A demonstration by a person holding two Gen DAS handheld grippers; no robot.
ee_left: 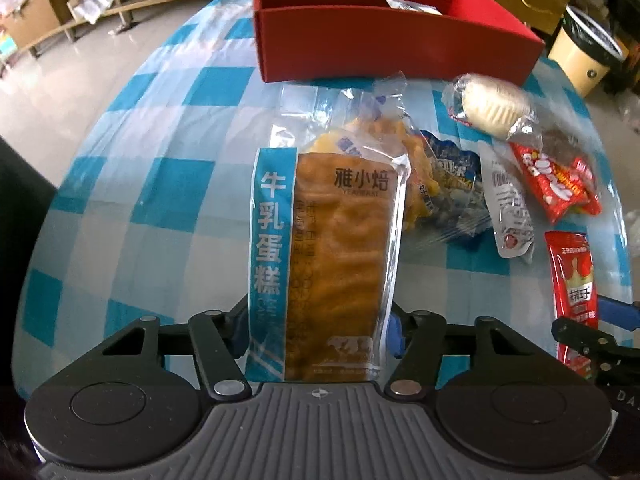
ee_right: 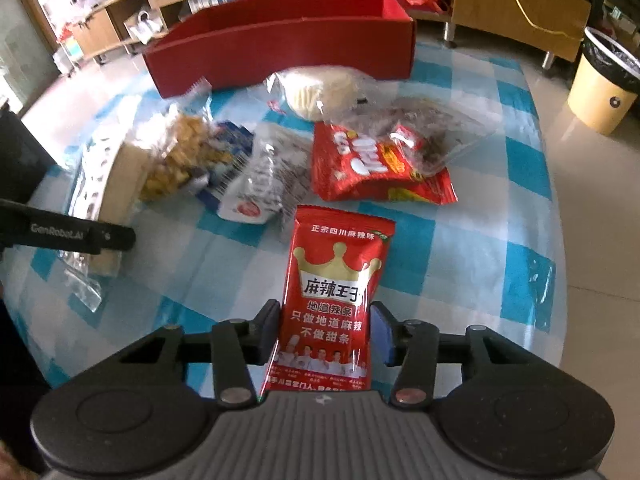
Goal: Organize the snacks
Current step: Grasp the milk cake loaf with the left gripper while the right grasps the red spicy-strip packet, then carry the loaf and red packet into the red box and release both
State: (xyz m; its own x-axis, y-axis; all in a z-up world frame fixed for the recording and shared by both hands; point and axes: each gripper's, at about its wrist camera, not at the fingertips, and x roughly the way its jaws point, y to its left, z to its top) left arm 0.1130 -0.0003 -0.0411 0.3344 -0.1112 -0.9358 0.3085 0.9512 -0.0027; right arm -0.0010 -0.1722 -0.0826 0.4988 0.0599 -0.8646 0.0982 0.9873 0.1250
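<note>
A: Left wrist view: your left gripper (ee_left: pixel 320 320) is clamped on the cake packet (ee_left: pixel 320 240), red box (ee_left: pixel 400 40) at 12 o'clock holding one packet.

B: Yep, right gripper (ee_right: pixel 325 334) pinches the spicy strip packet (ee_right: pixel 332 300); loose snacks (ee_right: pixel 280 152) at 12 o'clock remain.

Box (ee_left: pixel 396 46) at 12 o'clock, far edge of table (ee_left: pixel 160 128); 1 small packet (ee_left: pixel 412 5) inside, right compartment. Cake pack (ee_left: pixel 332 248) centre, between left gripper (ee_left: pixel 320 328) jaws, top end toward box. Bun (ee_left: pixel 494 109) at 1 o'clock, just before box. Chip bag (ee_right: pixel 376 168) below bun. Spicy strip packet (ee_right: pixel 332 304) at 3 o'clock, between right gripper (ee_right: pixel 326 332) jaws. Bin (ee_right: pixel 604 80) on floor, 2 o'clock, off table.
</note>
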